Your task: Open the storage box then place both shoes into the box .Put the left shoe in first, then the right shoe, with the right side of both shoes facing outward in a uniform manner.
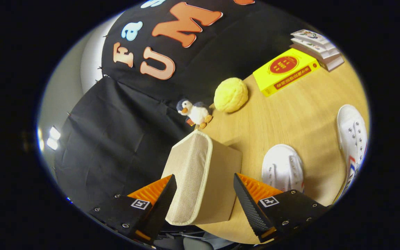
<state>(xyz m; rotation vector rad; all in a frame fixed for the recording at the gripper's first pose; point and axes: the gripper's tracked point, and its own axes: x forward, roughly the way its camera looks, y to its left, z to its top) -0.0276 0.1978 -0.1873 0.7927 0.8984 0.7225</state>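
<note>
Nearest to us, our claw (205,194) stands with its two fingers apart, and the beige storage box (203,177) sits between them. One finger (163,199) lies against the woven, piped face of the box, though we cannot tell whether it presses there; the other finger (247,201) stands clear of the box's plain side, with a gap showing between them, so we are not clamped on it. The box rises from between the fingers and reaches a little ahead of them, resting on the wooden table (290,114). Just beside that second finger, on the table, we see the toe of one white shoe (283,166), its eyelets showing. Further out to that same side lies the other white shoe (352,135), laced, with red and blue stripes on its side, apart from the first. Beyond the box, ahead of the fingers, a small plush penguin (194,113) stands at the table's edge, and a round yellow plush (231,94) sits touching or nearly touching it. Further still lies a yellow book (285,71), and just past it a small stack of books (318,48), near the black cloth wall (116,139).
</note>
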